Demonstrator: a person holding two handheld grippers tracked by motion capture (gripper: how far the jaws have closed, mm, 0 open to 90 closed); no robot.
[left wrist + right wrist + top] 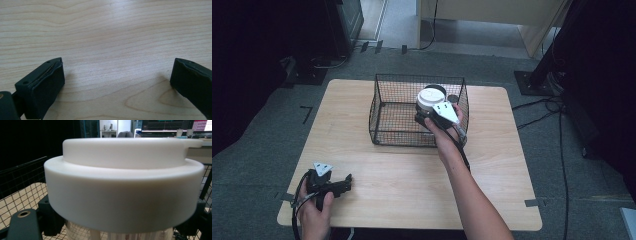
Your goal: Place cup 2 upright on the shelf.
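Pale wooden table (402, 185) carries a wire basket (384, 107); inside, the right gripper (428, 116) clamps a white-lidded jar (430, 99), contents unreadable. Lower left, the left gripper (343, 184) gapes empty.

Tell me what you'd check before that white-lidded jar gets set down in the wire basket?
1. Right tool shut on the jar: ok; its jaws flank the clear body just under the white lid.
2. Jar within the basket walls: ok, seen from the high view.
3. Jar upright: ok.
4. Basket floor under the jar free: cannot tell; the jar hides it.
5. Dark object beside the jar out of the way: cannot tell.
6. Left tool out of the way: ok, open, at the table near edge.
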